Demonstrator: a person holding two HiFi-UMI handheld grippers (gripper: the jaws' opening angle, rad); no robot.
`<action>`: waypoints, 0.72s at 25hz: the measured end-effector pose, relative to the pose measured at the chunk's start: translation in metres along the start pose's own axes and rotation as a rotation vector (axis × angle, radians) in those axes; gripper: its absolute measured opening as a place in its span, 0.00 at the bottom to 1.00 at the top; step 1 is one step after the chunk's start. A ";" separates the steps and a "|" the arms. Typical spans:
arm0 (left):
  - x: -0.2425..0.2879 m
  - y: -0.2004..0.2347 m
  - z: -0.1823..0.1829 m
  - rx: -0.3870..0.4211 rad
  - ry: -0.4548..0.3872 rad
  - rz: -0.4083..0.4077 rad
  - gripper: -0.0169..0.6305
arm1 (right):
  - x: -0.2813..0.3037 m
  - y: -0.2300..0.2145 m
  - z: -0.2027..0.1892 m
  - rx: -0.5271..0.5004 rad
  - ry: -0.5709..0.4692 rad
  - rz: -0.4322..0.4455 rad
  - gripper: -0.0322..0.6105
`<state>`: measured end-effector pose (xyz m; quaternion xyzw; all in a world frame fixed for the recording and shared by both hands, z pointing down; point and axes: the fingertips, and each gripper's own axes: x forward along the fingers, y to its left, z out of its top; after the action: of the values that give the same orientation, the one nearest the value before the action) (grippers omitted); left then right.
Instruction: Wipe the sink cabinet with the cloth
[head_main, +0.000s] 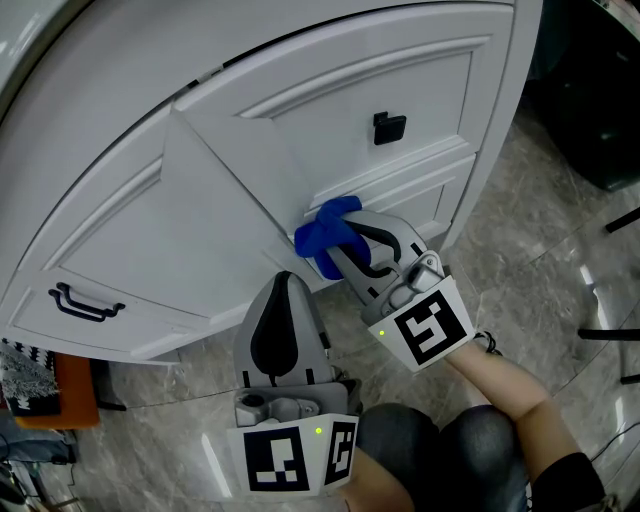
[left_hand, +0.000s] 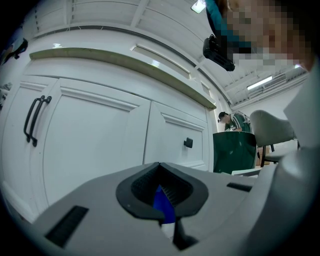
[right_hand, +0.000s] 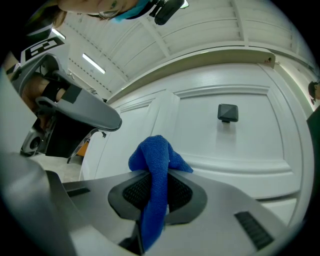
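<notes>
Sink cabinet (head_main: 200, 200): white, panelled doors, fills the field ahead of both grippers; right gripper (head_main: 345, 250): jaws clamped on the cloth, nearer arm to the work, pointing up-left at the right-hand door's lower rail; left gripper (head_main: 285, 285): jaws together, apparently empty, just beside and below; cloth (head_main: 322, 232): blue, bunched at the right jaw tips, seemingly touching the rail.

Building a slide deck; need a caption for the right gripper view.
Right tool clamping a blue cloth before a white cabinet door with black knob.
</notes>
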<state>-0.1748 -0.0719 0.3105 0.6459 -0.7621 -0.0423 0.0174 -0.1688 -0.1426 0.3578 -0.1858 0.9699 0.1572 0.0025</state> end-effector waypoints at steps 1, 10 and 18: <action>0.000 -0.001 0.000 0.001 0.000 -0.001 0.03 | -0.001 -0.001 0.000 0.001 -0.002 -0.003 0.14; 0.002 -0.005 0.000 0.011 0.005 -0.008 0.03 | -0.008 -0.013 -0.002 0.005 -0.014 -0.036 0.14; 0.004 -0.008 -0.001 0.018 0.009 -0.009 0.03 | -0.016 -0.027 -0.004 0.013 -0.036 -0.076 0.14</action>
<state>-0.1676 -0.0769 0.3107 0.6497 -0.7593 -0.0325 0.0149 -0.1440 -0.1617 0.3543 -0.2196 0.9630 0.1540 0.0273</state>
